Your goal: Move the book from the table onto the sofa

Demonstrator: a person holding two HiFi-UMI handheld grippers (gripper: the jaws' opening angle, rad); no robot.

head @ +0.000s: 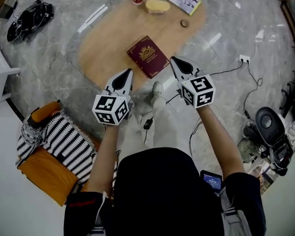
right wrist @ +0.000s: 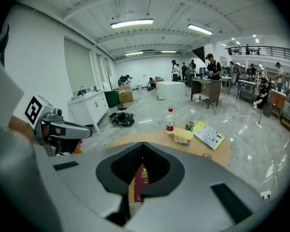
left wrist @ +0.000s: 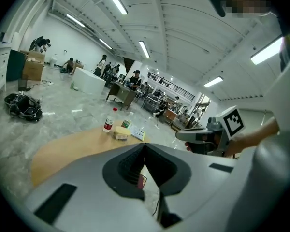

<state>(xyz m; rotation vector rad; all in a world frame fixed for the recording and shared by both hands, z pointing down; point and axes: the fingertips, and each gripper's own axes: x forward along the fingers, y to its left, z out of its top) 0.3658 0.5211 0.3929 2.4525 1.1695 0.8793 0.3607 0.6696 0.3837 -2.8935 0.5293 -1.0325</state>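
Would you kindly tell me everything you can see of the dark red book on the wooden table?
The book is dark red, with a gold emblem and a gold border on what looks like a hard cover. It is closed and lies flat, cover up, at a slant near the near edge of the light wooden table. Nothing rests on it. The left tool and the right tool, both shut and empty, hang just short of it.
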